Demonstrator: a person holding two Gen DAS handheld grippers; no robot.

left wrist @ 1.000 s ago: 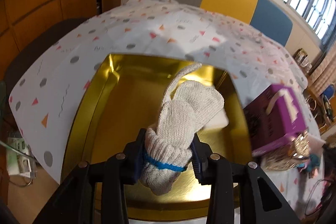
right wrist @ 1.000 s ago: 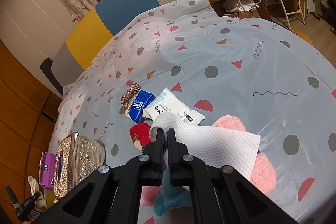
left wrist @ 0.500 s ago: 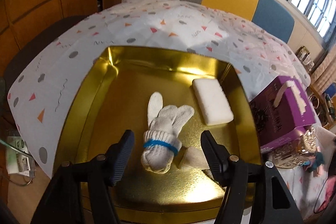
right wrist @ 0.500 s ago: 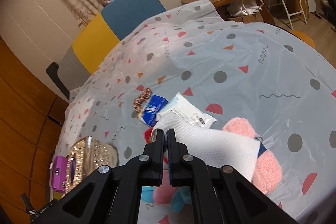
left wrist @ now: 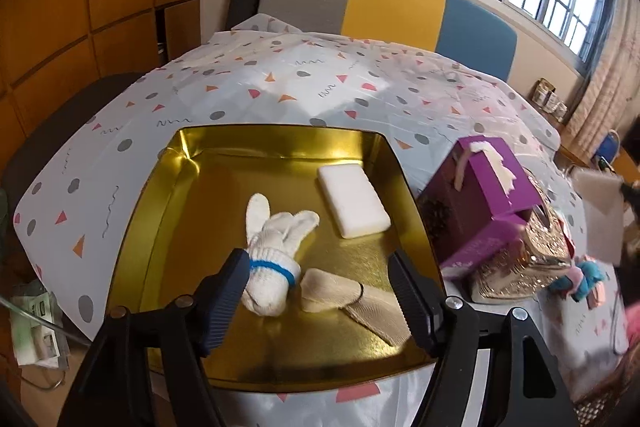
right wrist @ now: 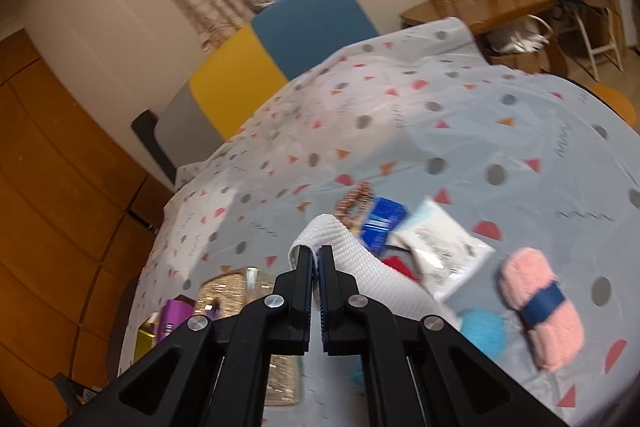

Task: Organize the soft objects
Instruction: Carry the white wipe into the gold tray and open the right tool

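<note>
My left gripper (left wrist: 318, 291), jaws just opened and empty, hangs over the gold tin tray (left wrist: 160, 203). The rolled knit glove (left wrist: 276, 247) lies inside the tray, beside a beige sock (left wrist: 348, 293) and a white sponge (left wrist: 354, 201). My right gripper (right wrist: 315, 269) pinches a white cloth (right wrist: 360, 267) above the table, right of the tray.

Gold tray (left wrist: 168, 187), white blue-banded glove (left wrist: 276, 251), purple box (left wrist: 480, 203), pink yarn (right wrist: 540, 311).

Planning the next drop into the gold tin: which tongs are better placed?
Right. The right tongs already pinch the white cloth; the left tongs hang open and empty over the gold tin.
</note>
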